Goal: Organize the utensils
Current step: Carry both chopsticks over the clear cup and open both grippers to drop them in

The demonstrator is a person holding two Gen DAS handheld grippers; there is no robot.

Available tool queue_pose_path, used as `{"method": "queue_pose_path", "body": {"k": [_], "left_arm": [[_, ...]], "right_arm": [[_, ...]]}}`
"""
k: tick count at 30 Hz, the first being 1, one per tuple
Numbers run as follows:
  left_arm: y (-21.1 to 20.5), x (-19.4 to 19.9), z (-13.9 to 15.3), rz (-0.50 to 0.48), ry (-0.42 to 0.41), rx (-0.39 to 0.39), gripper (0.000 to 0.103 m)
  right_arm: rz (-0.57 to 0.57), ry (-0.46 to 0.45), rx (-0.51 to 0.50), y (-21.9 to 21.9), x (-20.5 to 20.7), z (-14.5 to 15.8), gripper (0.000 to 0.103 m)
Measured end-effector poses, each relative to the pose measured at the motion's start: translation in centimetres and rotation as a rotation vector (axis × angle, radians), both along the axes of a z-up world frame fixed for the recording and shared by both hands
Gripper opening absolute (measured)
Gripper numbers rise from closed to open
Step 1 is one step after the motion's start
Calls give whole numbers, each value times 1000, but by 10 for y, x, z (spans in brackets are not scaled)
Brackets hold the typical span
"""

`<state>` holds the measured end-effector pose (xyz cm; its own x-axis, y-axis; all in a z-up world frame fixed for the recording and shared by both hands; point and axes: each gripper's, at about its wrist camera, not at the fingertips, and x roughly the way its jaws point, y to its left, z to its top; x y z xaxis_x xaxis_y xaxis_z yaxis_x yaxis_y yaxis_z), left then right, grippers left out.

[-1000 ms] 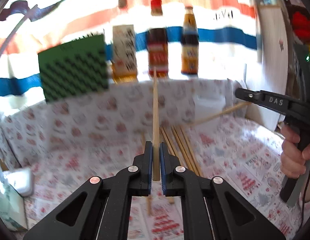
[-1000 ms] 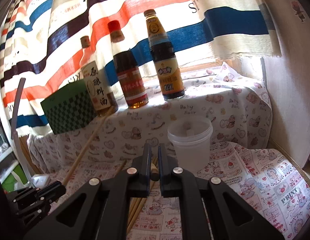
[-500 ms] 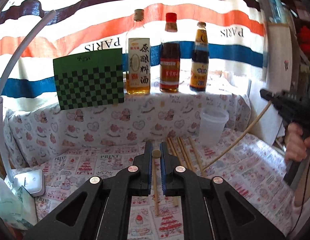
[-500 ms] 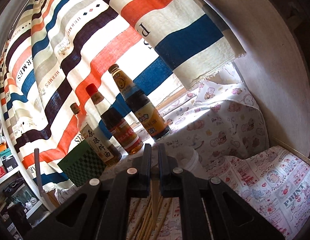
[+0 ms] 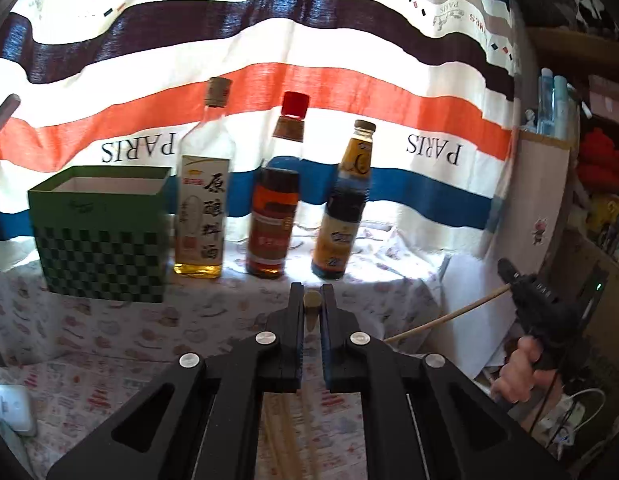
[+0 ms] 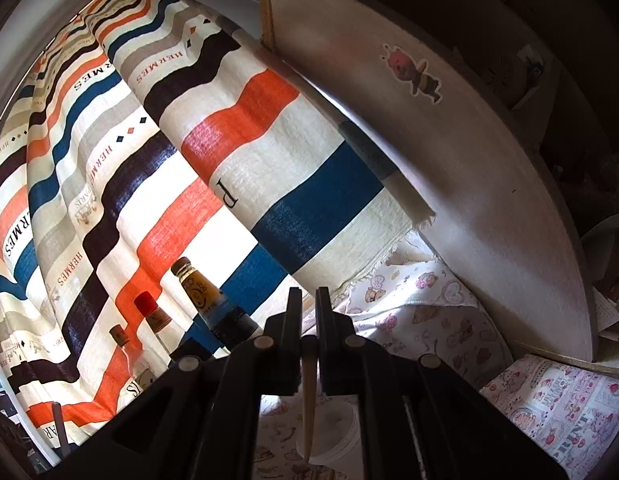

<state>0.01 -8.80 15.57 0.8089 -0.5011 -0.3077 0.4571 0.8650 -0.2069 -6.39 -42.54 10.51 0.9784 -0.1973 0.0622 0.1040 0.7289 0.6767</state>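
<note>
My left gripper (image 5: 312,300) is shut on a wooden chopstick (image 5: 312,312); its blunt end shows between the pads and the rest hangs down behind them. Several more chopsticks (image 5: 285,424) lie on the printed cloth below. At the right of the left wrist view a hand holds my right gripper (image 5: 504,271), shut on another chopstick (image 5: 445,318) that slants down to the left. In the right wrist view that gripper (image 6: 305,300) clamps the chopstick (image 6: 308,396) with its thin tip pointing down over a white plastic cup (image 6: 337,436).
A green checkered open box (image 5: 101,236) and three sauce bottles (image 5: 201,208) (image 5: 275,216) (image 5: 343,216) stand on the raised ledge before a striped curtain (image 5: 309,80). A pale board (image 6: 469,184) closes the right side. A white device (image 5: 9,412) lies at the left.
My left gripper rose, and its chopstick swung from pointing forward to hanging end-on. My right gripper rolled and tilted upward; its chopstick now hangs tip down above the cup.
</note>
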Motion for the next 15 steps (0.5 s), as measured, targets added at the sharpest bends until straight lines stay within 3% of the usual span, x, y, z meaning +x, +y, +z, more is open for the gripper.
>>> {"method": "queue_pose_path", "body": {"k": [7, 11, 15], "left_arm": [[-62, 15, 13, -67, 10, 27, 6], [-89, 33, 1, -73, 68, 79, 6], [-96, 48, -16, -59, 112, 98, 6]], "right_arm": [[-60, 9, 63, -18, 5, -12, 6], [-77, 27, 84, -22, 10, -17, 6], [-66, -49, 163, -39, -9, -14, 6]]}}
